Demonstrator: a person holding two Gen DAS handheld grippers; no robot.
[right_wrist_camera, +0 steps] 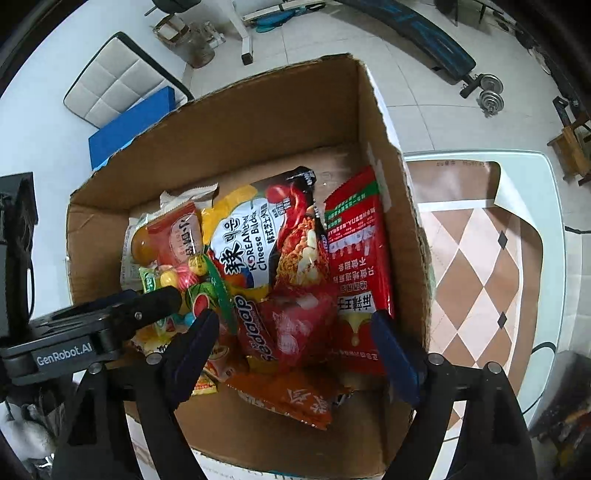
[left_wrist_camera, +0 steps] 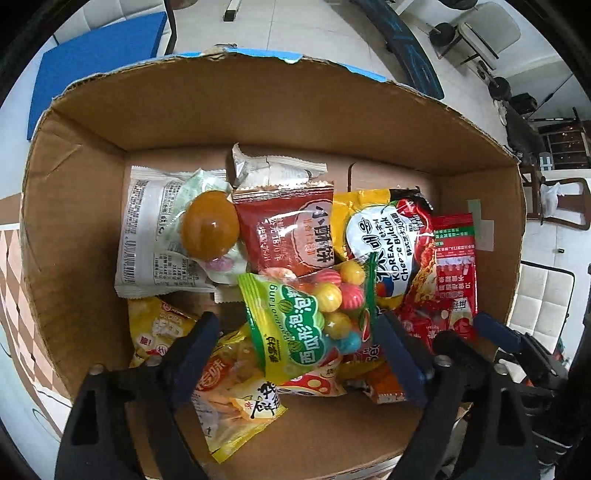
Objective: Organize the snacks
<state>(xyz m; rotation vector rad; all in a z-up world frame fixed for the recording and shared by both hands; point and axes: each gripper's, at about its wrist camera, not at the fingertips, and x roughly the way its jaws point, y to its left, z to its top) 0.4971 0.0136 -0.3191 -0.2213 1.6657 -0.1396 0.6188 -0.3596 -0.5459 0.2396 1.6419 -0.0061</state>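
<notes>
An open cardboard box (left_wrist_camera: 85, 229) holds several snack packs. In the left wrist view my left gripper (left_wrist_camera: 299, 343) is open, its jaws either side of a green bag of coloured gumballs (left_wrist_camera: 310, 317) without touching it. Beside it lie a red cake pack (left_wrist_camera: 291, 229), a Korean cheese noodle pack (left_wrist_camera: 384, 236), an orange jelly cup (left_wrist_camera: 211, 225) and a white wrapper (left_wrist_camera: 155, 236). In the right wrist view my right gripper (right_wrist_camera: 295, 343) is open above a red Bedaap pack (right_wrist_camera: 291, 328). A tall red pack (right_wrist_camera: 358, 266) leans on the box's right wall (right_wrist_camera: 391, 155). The left gripper's body (right_wrist_camera: 110, 321) shows at the left.
The box stands on a glass table with a diamond-pattern cloth (right_wrist_camera: 480, 266). Around it are a white cushioned chair (right_wrist_camera: 118, 81), a blue pad (left_wrist_camera: 96, 70), a weight bench (right_wrist_camera: 424, 33) and dumbbells (right_wrist_camera: 491, 92) on the tiled floor.
</notes>
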